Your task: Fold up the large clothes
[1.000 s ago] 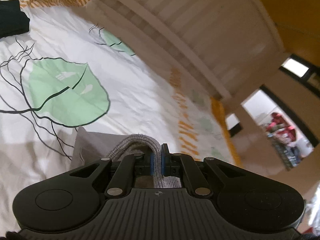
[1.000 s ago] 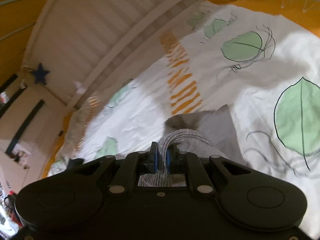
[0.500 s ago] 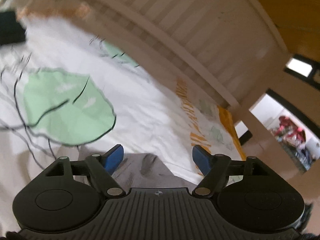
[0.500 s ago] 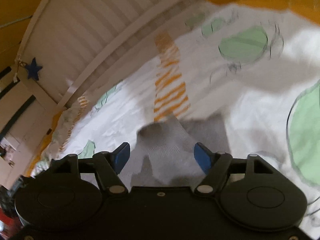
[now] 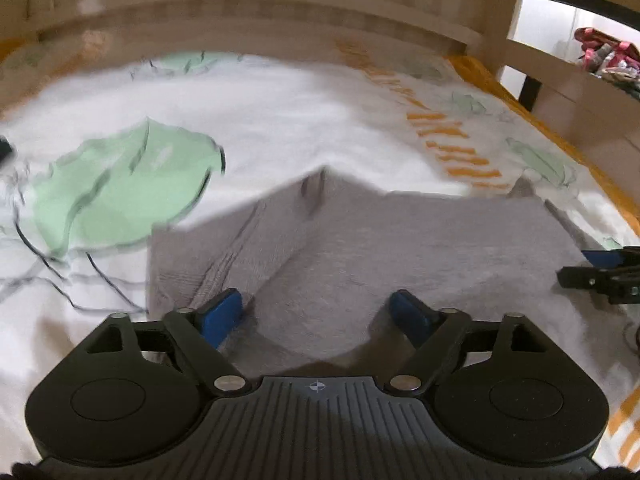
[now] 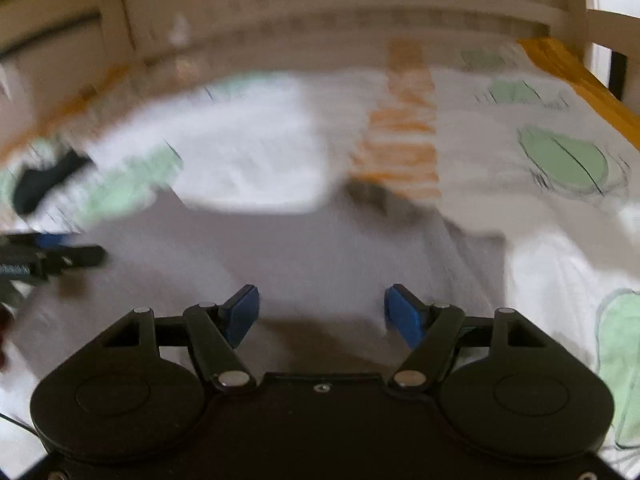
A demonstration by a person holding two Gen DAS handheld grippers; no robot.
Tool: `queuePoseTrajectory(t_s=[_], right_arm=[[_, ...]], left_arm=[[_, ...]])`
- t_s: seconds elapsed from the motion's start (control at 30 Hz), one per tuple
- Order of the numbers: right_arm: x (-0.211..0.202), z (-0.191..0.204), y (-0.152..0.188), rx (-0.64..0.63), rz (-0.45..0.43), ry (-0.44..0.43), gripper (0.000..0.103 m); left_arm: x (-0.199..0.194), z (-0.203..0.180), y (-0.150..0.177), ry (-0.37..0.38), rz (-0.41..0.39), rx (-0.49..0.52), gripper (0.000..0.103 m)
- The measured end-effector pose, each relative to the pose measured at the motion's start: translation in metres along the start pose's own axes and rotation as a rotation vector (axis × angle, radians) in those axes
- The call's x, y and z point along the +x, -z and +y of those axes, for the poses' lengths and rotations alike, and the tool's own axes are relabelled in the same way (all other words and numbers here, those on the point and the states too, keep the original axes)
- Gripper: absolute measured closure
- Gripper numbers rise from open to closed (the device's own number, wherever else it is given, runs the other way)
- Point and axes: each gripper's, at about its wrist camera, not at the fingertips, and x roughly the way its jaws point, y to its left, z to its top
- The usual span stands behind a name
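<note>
A grey knitted garment lies spread on the leaf-print bed sheet; its ribbed hem runs toward the left edge. My left gripper hovers just over the cloth, its jaws still opening, blue pads wide apart with nothing pinched. In the right wrist view the same grey garment fills the middle, blurred by motion. My right gripper is open above it, pads clear of the cloth. Each gripper shows in the other's view: the right one at the right edge, the left one at the left edge.
A white slatted bed frame bounds the far side of the mattress. An orange sheet edge runs along the right. A dark piece of clothing lies at the far left on the sheet. A shelf with colourful items stands beyond the frame.
Both grippers were shut on the garment's ribbed edge; they opened and let it drop flat. Both views rolled level and sank closer to the cloth.
</note>
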Motion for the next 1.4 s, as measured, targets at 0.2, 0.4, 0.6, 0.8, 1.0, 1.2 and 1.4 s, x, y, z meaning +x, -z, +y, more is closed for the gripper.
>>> queuePoseTrajectory(t_s=[0.2, 0.4, 0.6, 0.8, 1.0, 1.2, 1.4], right_arm=[[0.006, -0.009, 0.003, 0.007, 0.037, 0.037, 0.025], [0.008, -0.011, 0.005, 0.011, 0.032, 0.032, 0.025], [0.009, -0.018, 0.005, 0.033, 0.024, 0.048, 0.025], [0.009, -0.027, 0.005, 0.075, 0.019, 0.056, 0.025], [0.008, -0.027, 0.005, 0.078, 0.015, 0.051, 0.024], [-0.014, -0.032, 0.001, 0.147, -0.025, 0.023, 0.021], [-0.058, -0.039, 0.003, 0.287, -0.106, 0.013, 0.016]], left_arm=[[-0.002, -0.005, -0.002, -0.027, 0.01, 0.04, 0.013], [-0.002, -0.006, -0.005, -0.035, 0.034, 0.033, 0.012], [-0.005, -0.001, -0.007, -0.04, 0.032, 0.021, 0.012], [-0.003, -0.001, -0.008, -0.042, 0.036, 0.015, 0.011], [-0.01, 0.002, -0.012, -0.028, 0.034, -0.02, 0.012], [-0.057, 0.029, -0.026, -0.029, -0.075, -0.148, 0.011], [-0.106, 0.065, -0.013, -0.017, -0.101, -0.308, 0.008]])
